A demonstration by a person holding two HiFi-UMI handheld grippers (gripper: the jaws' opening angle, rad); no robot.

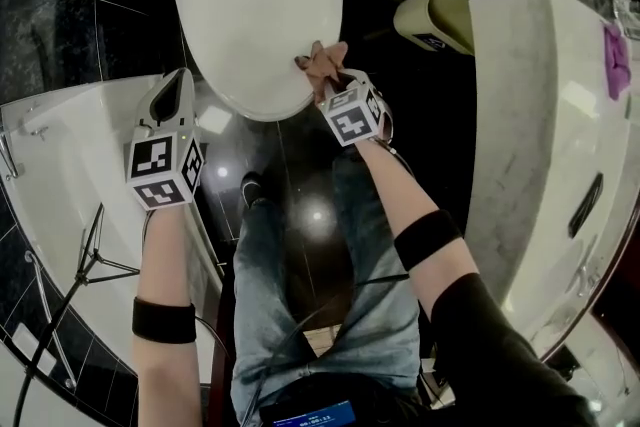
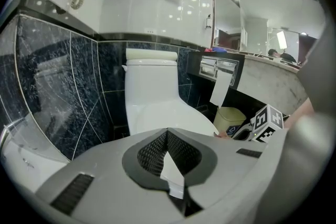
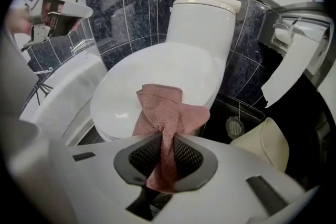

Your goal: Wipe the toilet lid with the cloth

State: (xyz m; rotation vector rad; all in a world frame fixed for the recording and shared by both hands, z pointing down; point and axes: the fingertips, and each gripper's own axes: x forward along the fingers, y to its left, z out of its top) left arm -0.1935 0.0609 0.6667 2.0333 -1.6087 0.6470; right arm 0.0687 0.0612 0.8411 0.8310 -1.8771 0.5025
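Jaws: right gripper (image 3: 167,152) clamped on one pink cloth (image 3: 163,107); left gripper (image 2: 168,157) closed, empty.
Cloth lies at the front rim of one toilet lid (image 1: 255,5), upper centre; one bin (image 1: 440,15) upper right, one bathtub (image 1: 60,175) left.

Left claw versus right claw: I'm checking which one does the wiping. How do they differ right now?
The left claw is shut with nothing in it; the right claw is shut on the pink cloth. The left claw sits beside the toilet lid; the right claw holds its cloth at the lid's front rim. Both point toward the lid.
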